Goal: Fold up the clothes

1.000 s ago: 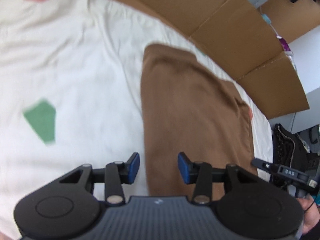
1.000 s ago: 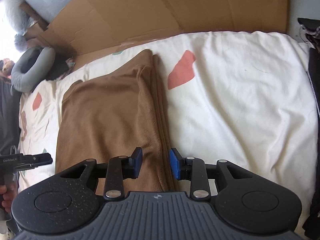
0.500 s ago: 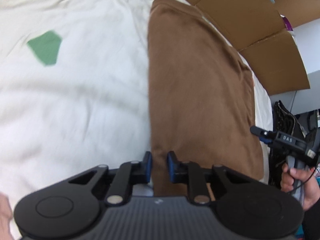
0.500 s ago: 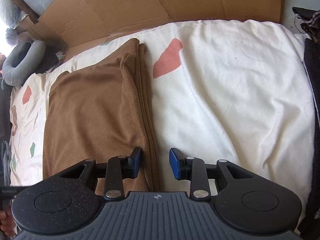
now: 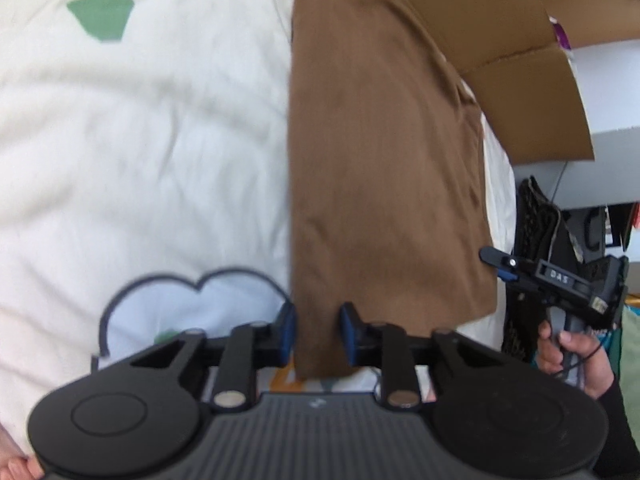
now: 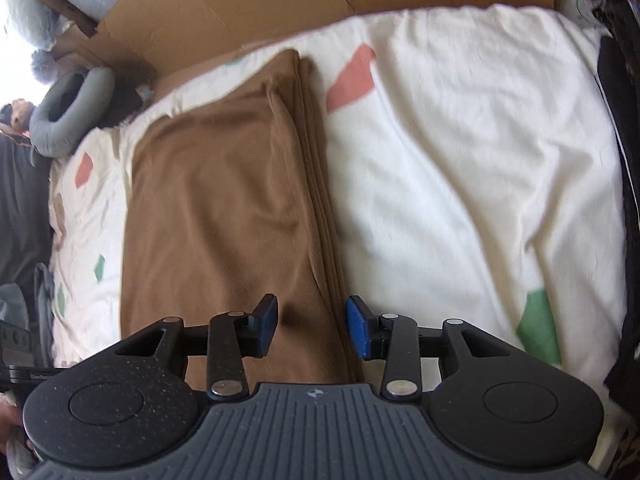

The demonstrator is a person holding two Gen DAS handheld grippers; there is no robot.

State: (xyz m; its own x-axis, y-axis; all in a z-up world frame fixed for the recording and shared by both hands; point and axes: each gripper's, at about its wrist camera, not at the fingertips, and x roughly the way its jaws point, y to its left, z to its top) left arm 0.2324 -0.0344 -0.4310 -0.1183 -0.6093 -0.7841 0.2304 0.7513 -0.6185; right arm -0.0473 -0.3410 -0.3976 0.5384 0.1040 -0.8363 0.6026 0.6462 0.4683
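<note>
Both cams are fisheyes riding on the handheld grippers, looking forward along the fingers and tilted steeply down at the bed. Left wrist one sits close over the near left corner of the folded brown garment [image 5: 384, 160], cream sheet [image 5: 140, 140] filling its left half, cardboard [image 5: 500, 40] way up top right. It also catches the right gripper [image 5: 496, 260] at its right edge. Right wrist one hangs just above the garment's near right edge, facing up the bed toward the cardboard wall, and shows a sliver of the other gripper low on its left. Shared ground: the garment, sheet and cardboard, seen from opposite near corners
</note>
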